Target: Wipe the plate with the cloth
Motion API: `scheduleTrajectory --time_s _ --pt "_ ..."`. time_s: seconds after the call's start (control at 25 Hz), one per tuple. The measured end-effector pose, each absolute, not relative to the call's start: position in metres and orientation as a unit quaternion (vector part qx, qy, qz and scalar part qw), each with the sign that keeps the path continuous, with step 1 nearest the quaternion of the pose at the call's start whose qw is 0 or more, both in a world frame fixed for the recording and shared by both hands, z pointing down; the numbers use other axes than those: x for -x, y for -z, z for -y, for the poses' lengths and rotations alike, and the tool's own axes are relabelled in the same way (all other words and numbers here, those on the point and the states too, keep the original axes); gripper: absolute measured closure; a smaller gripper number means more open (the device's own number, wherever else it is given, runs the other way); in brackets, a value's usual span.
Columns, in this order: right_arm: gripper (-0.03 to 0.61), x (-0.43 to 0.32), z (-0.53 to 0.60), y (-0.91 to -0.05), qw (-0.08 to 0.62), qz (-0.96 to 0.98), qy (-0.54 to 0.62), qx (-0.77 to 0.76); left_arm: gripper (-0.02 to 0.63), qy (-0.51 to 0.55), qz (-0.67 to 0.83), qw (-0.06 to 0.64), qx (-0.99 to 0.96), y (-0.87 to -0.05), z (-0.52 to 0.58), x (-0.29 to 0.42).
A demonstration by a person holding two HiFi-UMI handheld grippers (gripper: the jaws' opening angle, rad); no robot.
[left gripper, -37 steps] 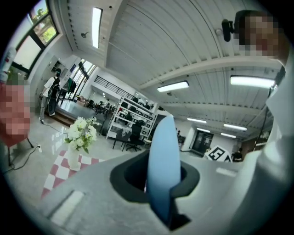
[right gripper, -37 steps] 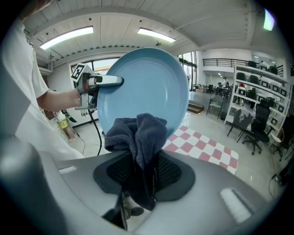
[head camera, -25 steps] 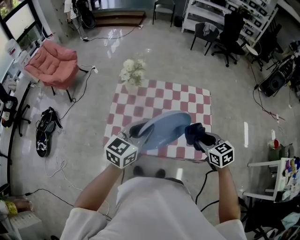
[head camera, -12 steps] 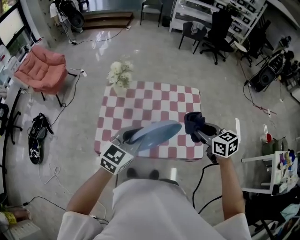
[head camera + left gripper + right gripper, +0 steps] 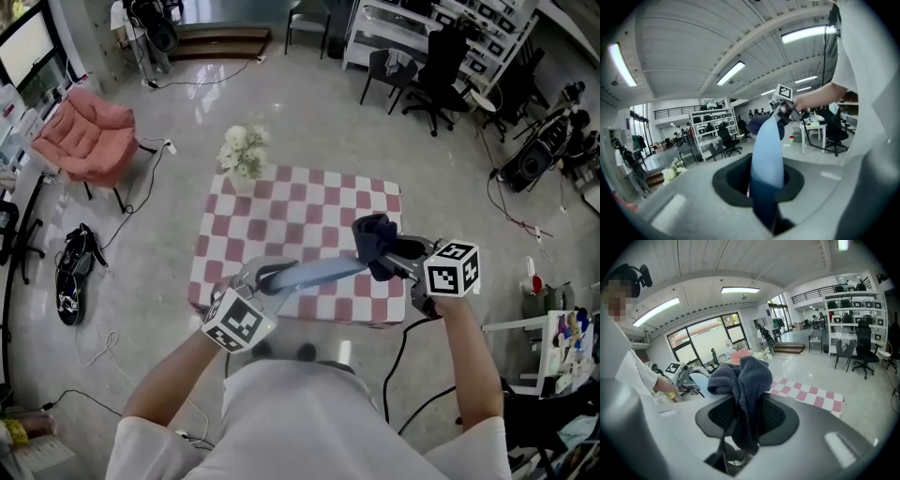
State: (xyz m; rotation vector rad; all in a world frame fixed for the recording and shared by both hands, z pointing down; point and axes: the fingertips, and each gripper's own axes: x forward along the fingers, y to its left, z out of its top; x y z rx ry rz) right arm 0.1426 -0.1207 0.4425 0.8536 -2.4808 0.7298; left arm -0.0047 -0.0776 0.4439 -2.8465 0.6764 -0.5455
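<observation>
Operator at the checked worktop (image 5: 298,217): you stood at its near edge with both arms raised. There was one worktop, and neither of the task's things rested on it.

One pale blue plate (image 5: 323,270) hung in the air above the near side of the worktop, tilted so that your head view saw it almost edge-on. Your left claw (image 5: 263,277) was clenched on its near rim, and the left gripper view showed the plate (image 5: 768,154) rising straight out from between the jaws. It looked rigid, smooth and probably breakable. Held by one rim only, it would likely lever against the grip under any hard push. A deep bite on the rim and light wiping pressure seemed wise.

One dark blue cloth (image 5: 374,240) sat at the plate's far edge, close enough that contact could not be ruled in or out. Your right claw (image 5: 397,255) grasped it about the middle. The right gripper view showed the cloth (image 5: 743,378) as a soft wad bulging beyond the jaws, with a tail hanging below. It looked light and limp, so the bunched front would do the wiping.

Two claws were in play. One bunch of white flowers (image 5: 242,150) stood at the worktop's far left corner, well apart.
</observation>
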Motion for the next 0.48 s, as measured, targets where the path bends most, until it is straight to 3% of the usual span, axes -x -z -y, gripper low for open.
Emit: scheduleTrajectory --time_s 0.48 --pt "0.445 -0.118 0.118 -0.474 0.265 0.886 -0.291 -0.246 0.571 0.241 -0.217 0.186 0.928 -0.454 0.078 -0.005"
